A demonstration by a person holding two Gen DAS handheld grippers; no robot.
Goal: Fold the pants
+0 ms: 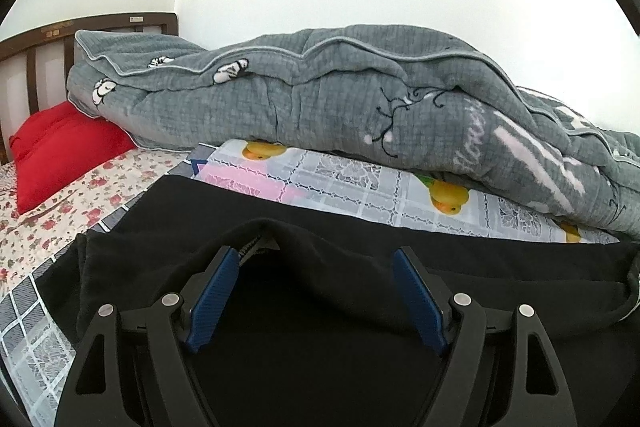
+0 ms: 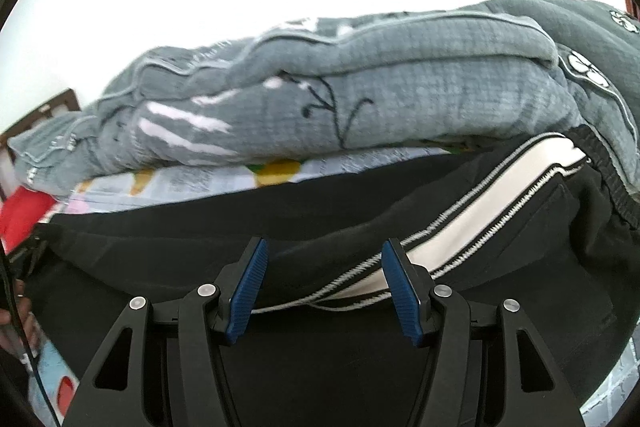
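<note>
Black pants (image 1: 320, 291) lie across the bed in front of me, folded over lengthwise. In the left wrist view my left gripper (image 1: 316, 255) is open, its blue pads either side of a raised fold of black cloth at the leg end. In the right wrist view the pants (image 2: 280, 211) show a white side stripe (image 2: 480, 211) running up to the elastic waistband (image 2: 608, 163) at the right. My right gripper (image 2: 323, 259) is open over the black cloth, its right pad next to the stripe. Neither gripper grips the cloth.
A rolled grey quilt (image 1: 360, 99) lies along the far side of the bed against the white wall, also in the right wrist view (image 2: 360, 83). A red pillow (image 1: 60, 147) and brown headboard (image 1: 48, 39) are at the left. A patterned sheet (image 1: 360, 183) covers the mattress.
</note>
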